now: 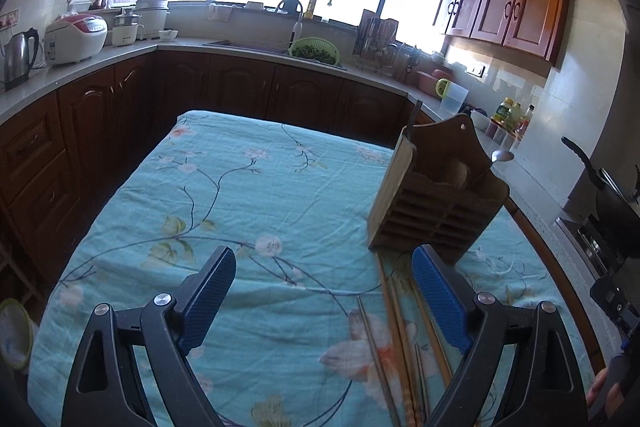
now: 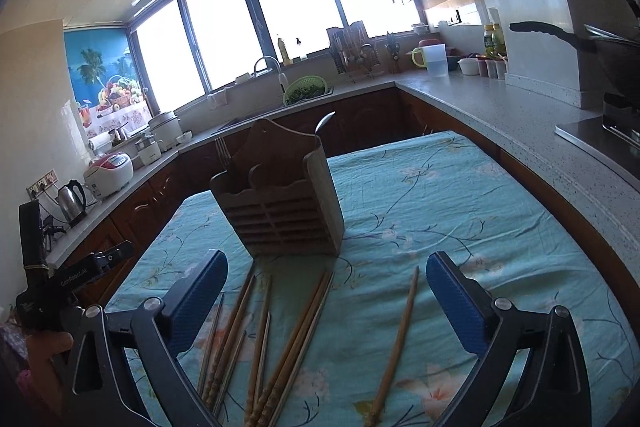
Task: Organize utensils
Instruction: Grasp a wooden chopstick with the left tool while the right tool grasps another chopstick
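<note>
A brown wooden utensil holder (image 2: 280, 199) stands upright on the table, with a spoon (image 2: 325, 121) and fork tines sticking out of it. In the left wrist view the holder (image 1: 432, 195) is ahead and to the right. Several wooden and metal chopsticks (image 2: 264, 339) lie loose on the cloth in front of it, one chopstick (image 2: 396, 343) apart to the right. My right gripper (image 2: 326, 291) is open above them, touching none. My left gripper (image 1: 324, 287) is open too, with chopsticks (image 1: 400, 339) lying near its right finger (image 1: 438, 303).
The table wears a turquoise floral cloth (image 1: 224, 211). Counters run around it, with a kettle (image 1: 18, 57), a rice cooker (image 1: 76, 37), a sink with a green colander (image 1: 314, 51) and a stove (image 2: 608, 131). The other hand-held gripper (image 2: 48, 283) shows at the left.
</note>
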Tool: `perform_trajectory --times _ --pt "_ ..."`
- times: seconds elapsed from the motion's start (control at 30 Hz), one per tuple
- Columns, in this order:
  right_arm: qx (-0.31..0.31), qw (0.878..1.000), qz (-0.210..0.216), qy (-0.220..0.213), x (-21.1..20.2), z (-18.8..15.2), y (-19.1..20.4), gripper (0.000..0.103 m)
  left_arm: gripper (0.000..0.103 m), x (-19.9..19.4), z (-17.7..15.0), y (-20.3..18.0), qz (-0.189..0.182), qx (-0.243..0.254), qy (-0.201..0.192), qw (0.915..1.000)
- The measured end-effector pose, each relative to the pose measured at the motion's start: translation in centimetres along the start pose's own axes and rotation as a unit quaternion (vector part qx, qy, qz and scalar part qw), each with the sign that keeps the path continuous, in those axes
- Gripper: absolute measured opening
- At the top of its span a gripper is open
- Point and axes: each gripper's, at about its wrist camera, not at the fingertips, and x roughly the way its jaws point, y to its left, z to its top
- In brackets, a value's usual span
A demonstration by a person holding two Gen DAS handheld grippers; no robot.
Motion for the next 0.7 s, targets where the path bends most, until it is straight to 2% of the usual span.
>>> perform_trajectory --times 0.33,0.7 --pt "0.005 0.999 -0.015 0.051 -0.1 -3.5 -0.7 0.101 0.090 -0.3 -1.7 0.2 -0.002 -0.011 0.049 0.9987" --pt "0.031 0.997 -0.031 0.069 0.8 -4.0 -2.6 0.101 0.090 2.4 -1.2 -1.4 -0.003 0.008 0.097 0.9952"
